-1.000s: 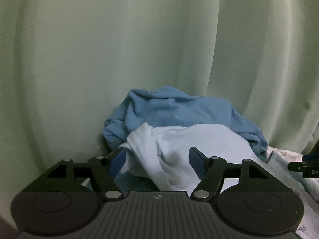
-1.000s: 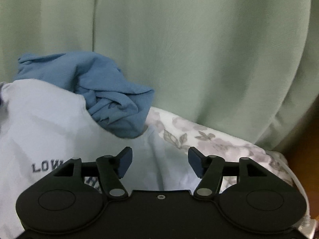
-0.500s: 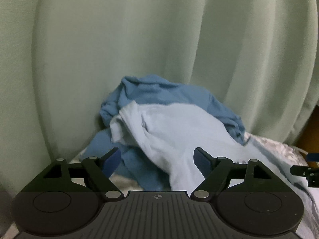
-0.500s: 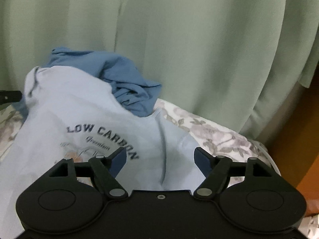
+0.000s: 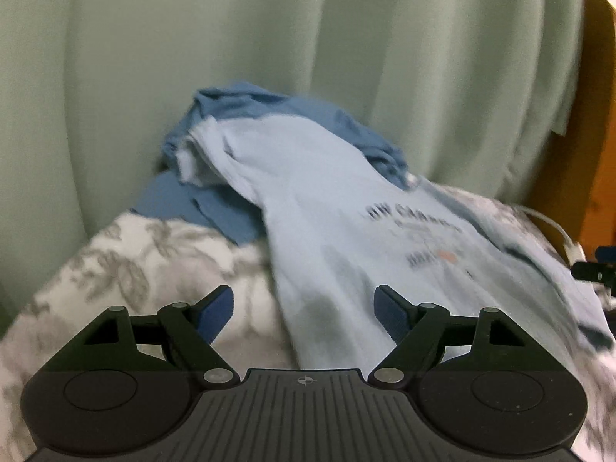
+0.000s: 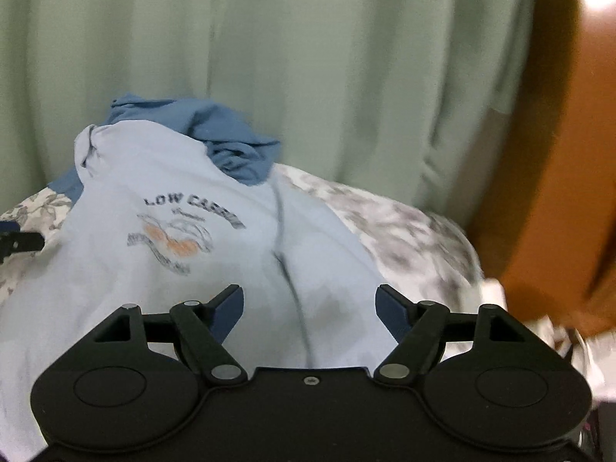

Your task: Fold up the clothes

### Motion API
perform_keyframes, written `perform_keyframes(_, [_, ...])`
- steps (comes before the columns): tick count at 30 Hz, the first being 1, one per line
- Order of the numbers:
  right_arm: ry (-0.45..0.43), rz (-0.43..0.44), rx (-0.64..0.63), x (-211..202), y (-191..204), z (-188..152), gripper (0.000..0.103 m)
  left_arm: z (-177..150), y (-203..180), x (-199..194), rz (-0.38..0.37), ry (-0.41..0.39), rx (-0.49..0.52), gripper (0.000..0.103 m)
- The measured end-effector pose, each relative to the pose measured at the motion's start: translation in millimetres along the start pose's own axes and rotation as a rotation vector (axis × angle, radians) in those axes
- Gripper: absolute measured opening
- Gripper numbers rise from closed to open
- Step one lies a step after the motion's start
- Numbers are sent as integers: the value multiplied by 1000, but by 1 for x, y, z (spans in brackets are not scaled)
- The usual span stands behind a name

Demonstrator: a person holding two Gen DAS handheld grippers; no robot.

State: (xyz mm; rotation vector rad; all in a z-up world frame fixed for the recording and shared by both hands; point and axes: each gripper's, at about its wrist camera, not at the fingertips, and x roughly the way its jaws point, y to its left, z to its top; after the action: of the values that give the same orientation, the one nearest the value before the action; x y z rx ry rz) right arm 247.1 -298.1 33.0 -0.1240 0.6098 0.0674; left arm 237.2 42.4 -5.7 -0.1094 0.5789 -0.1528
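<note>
- Tongs on both sides stand released, blue pads wide apart and nothing between them: left tongs (image 5: 304, 310) hover over the near hem area of the pale blue T-shirt (image 5: 327, 231), right tongs (image 6: 310, 308) over its lower body.
- Pale blue T-shirt lies print-up and stretched along the bed (image 5: 127, 269), its neck end draped over a crumpled darker blue garment (image 5: 277, 104) against the green curtain (image 5: 346, 38); it is spread, not folded.
- Judging by this, the shirt is being laid out for folding. To do it well, it should lie flat on the floral cover, clear of the blue heap, with the long crease down its right half smoothed before any fold; each pinch should take one layer near an edge.
- Left view alone shows the bunched left sleeve and the darker garment's flat part under it.
- Right view alone shows the orange print under the lettering, the long crease, and the brown wooden furniture (image 6: 558, 154) past the bed's right edge.
</note>
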Motion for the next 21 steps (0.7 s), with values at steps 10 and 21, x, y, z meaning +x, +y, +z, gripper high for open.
perform_keyframes(10, [72, -119, 35, -27, -49, -63, 74, -38, -26, -3, -39, 75, 47, 79])
perform_keyframes(21, [85, -12, 70, -15, -40, -77, 67, -44, -27, -10, -6, 68, 33, 79])
